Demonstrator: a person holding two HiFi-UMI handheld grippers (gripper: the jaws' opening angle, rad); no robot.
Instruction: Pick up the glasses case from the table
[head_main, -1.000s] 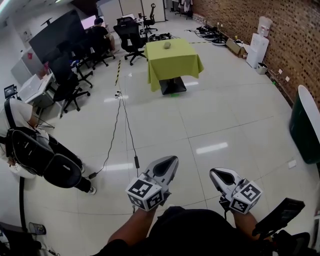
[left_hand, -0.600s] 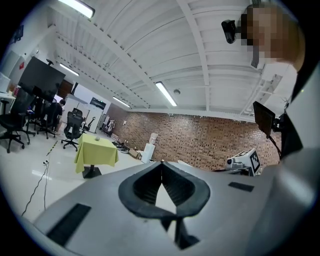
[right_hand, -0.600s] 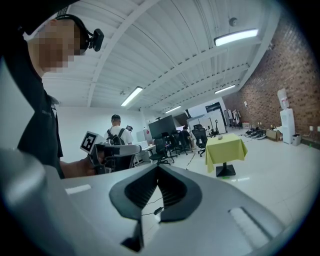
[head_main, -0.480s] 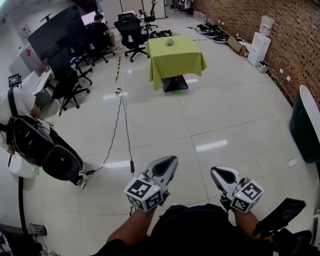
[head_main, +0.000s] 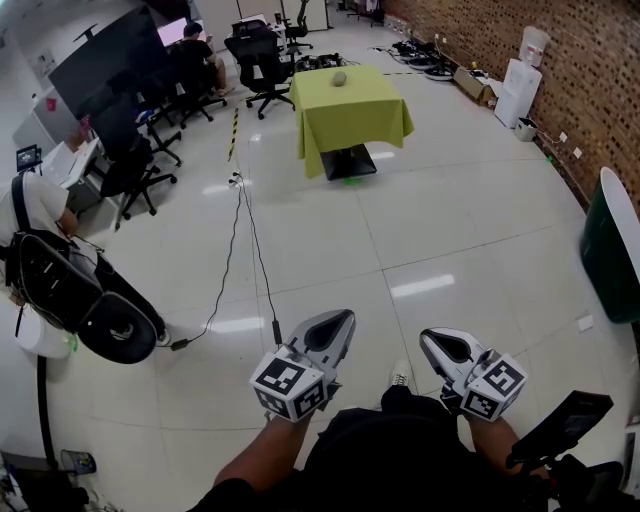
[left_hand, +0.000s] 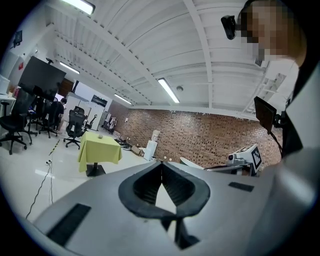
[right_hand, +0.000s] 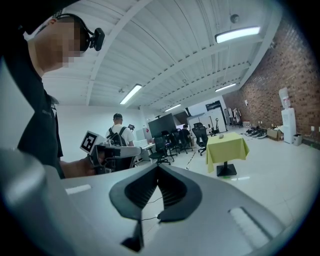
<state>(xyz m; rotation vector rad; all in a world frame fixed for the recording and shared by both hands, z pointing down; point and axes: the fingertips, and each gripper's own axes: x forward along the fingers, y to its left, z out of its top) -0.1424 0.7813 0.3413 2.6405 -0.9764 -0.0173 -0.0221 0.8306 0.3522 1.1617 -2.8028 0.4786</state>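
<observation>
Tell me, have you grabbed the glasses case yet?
Not yet, nothing is done. The case lies on the green table, far across the floor. In hand: the left tool and right tool are both shut and empty, pointing toward that table. Left to do: get to the table, open a tool, close it on the case and lift.

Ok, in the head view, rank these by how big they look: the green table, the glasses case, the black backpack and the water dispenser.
1. black backpack and green table: about alike; the backpack is nearer the camera, so unranked.
2. water dispenser.
3. glasses case, smallest.
</observation>
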